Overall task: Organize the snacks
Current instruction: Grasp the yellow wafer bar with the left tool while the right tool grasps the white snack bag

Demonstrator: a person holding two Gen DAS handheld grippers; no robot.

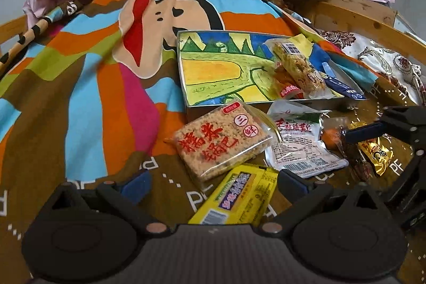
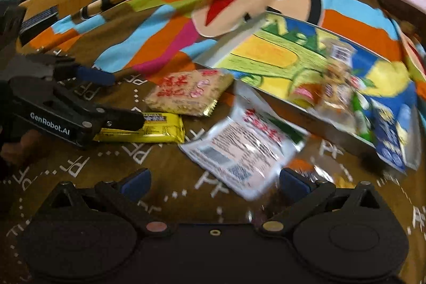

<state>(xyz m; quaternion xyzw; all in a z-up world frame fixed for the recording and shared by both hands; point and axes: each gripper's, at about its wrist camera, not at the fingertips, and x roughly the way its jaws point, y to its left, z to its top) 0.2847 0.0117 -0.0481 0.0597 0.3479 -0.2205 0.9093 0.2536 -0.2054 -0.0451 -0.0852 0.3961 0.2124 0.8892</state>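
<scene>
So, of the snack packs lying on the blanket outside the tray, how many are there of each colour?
Tan pack: 1
Yellow pack: 1
White pack: 1
Dark red pack: 1
Gold pack: 1
Total: 5. An orange bit beside the dark red pack may be a sixth; too hidden to tell.

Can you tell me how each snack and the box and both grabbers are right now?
Tray: partly filled, on the bedspread.
Peanut bar: inside the tray.
Rice cracker pack: outside, flat, sealed.
Yellow pack: outside, between the left hand-held gripper's fingers, not gripped.
White pouch: outside, sealed.
Left hand-held gripper: open.
Right hand-held gripper: open, holding nothing.
</scene>
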